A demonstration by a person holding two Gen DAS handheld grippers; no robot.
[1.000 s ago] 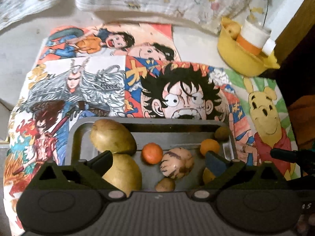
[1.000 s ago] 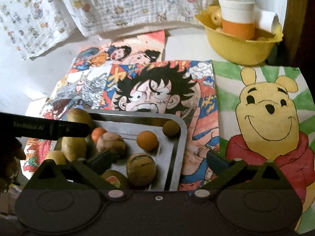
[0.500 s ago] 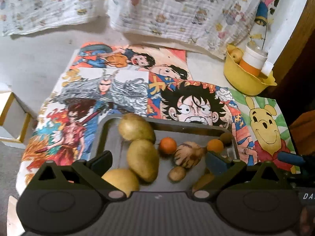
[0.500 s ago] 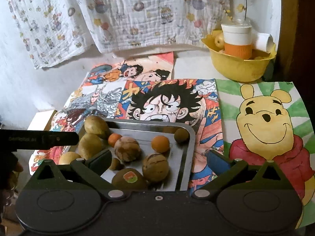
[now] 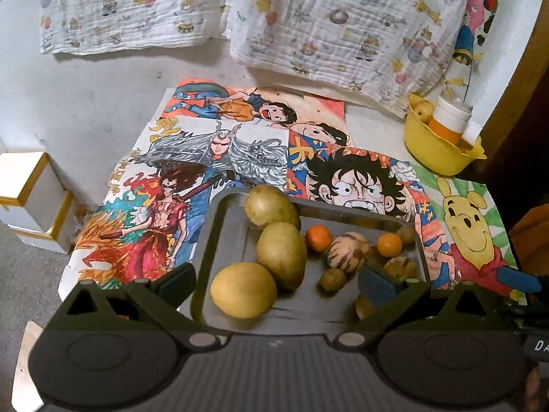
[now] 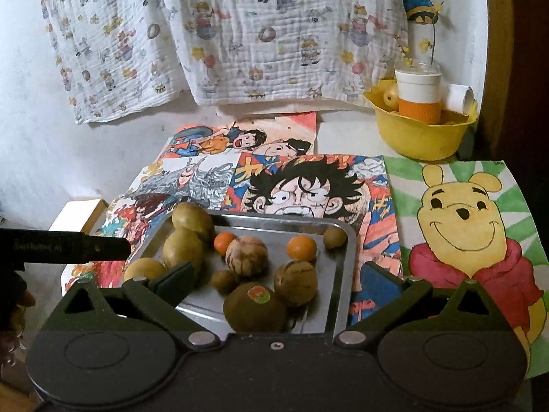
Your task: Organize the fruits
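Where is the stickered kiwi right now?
In the right wrist view, the stickered kiwi lies at the near edge of the metal tray, just left of a striped brown fruit and between the open right tool's fingers.

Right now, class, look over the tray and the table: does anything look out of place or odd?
Mostly tidy: the fruit lies loose but inside the metal tray. One oddity: the yellow bowl at the far right holds a white-and-orange cup and a paper roll alongside fruit. Nothing looks spilled or damaged.
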